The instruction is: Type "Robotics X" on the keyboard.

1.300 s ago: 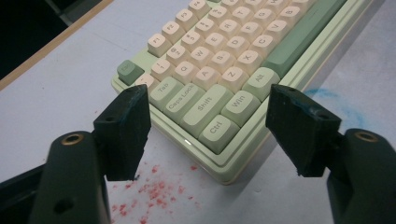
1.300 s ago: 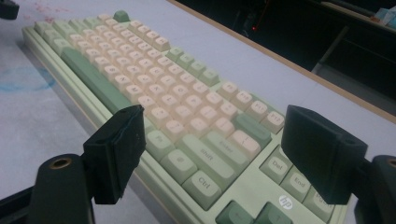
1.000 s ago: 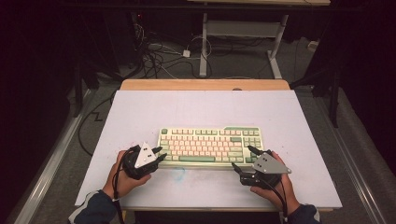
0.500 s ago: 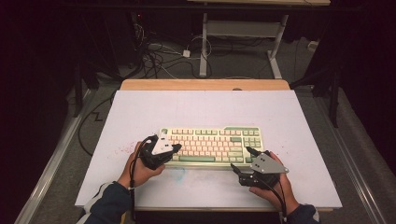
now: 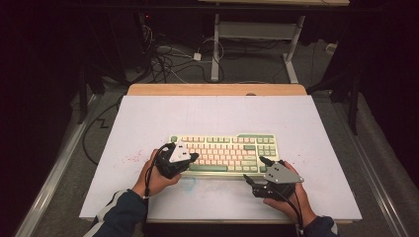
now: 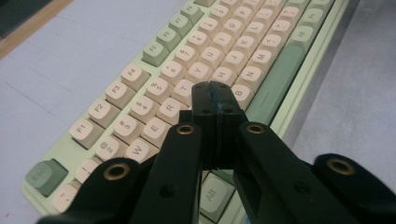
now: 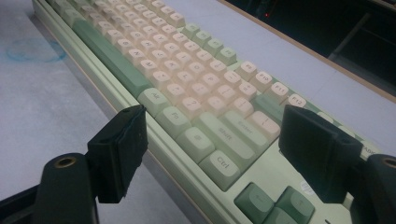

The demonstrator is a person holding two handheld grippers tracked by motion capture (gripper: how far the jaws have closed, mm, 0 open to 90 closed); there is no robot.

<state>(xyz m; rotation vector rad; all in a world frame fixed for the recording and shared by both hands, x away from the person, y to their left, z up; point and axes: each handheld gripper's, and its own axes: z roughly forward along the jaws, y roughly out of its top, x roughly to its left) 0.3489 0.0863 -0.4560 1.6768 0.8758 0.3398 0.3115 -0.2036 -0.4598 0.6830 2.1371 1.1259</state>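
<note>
Mechanical keyboard lies flat on the table, near the front edge and about mid-width, long side running left to right. Pale mint-green plastic case, cream keycaps with dark legends, darker green accent keys and a long dark green spacebar. Keycaps are sculpted, matte, with rounded corners; in the left gripper view the row letters R, T, B, N read clearly.

Table top is a matte light lavender-grey sheet, with a wooden strip showing along the far edge. Faint red speckles mark the sheet left of the keyboard, and a smudged blue ring lies in front of the spacebar.

Left gripper: black hard plastic arms with brass-coloured rivets, jaws having just closed; the two flat pads meet face to face with nothing between them, tips hovering over the keyboard's left half around the G/B keys. In the high view it sits at the keyboard's front-left corner, grey triangular plate on top, held in the left hand.

Right gripper: same black build, blocky rectangular pads with a rubbery matte face, jaws wide apart, straddling the keyboard's front-right corner near the Ctrl and Shift keys, no contact visible. Right hand holds it just off the keyboard's front-right corner.

Floor behind: tangled dark cables, white desk legs.
</note>
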